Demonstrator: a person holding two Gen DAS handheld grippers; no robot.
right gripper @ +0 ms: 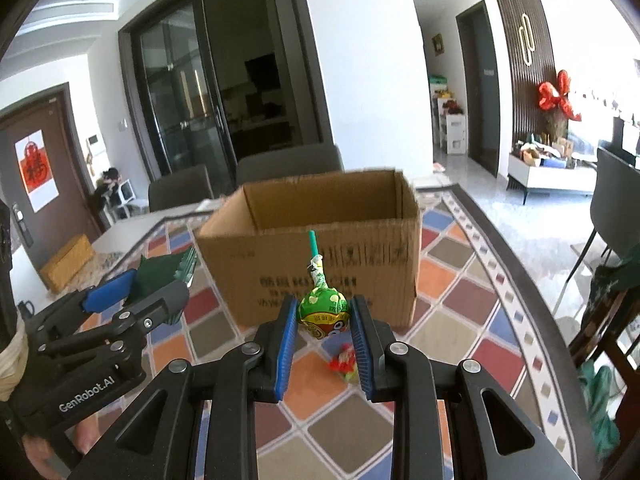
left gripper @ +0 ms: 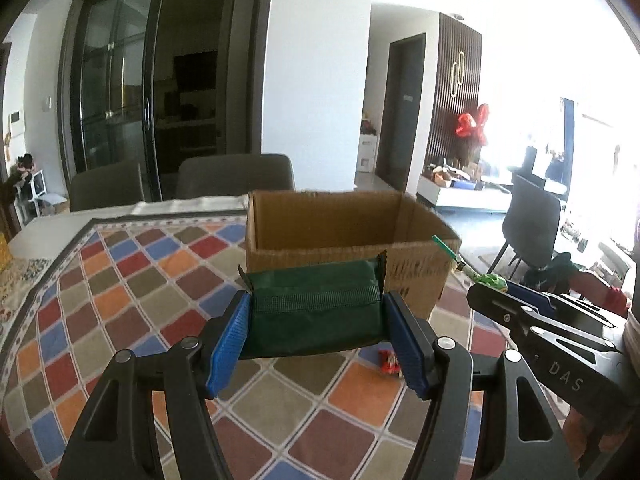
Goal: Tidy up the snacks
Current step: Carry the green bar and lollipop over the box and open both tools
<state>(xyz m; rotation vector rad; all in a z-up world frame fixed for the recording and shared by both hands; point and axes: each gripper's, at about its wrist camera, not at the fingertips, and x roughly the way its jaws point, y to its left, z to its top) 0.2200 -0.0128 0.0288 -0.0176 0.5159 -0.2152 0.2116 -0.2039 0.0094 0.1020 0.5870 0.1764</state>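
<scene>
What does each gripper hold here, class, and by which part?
The left gripper clamps a dark green packet across its two short ends. The right gripper pinches a green lollipop by its wrapped head, stick pointing up.

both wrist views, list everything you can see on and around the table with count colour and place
cardboard box: one, brown, open top, standing on the tablecloth past both grippers
tablecloth: one, diamond pattern of red, blue, orange, brown and grey, covering the table
dark green packet: one, held off the table between the left pads
lollipop: one, green wrapper, green stick pointing up toward the box, pinched between the right pads
small snack: one, red and green wrapper, lying on the tablecloth before the box
chairs: two, grey, at the table's far edge
left gripper: black, blue pads, shut on the packet
right gripper: black, blue pads, shut on the lollipop
</scene>
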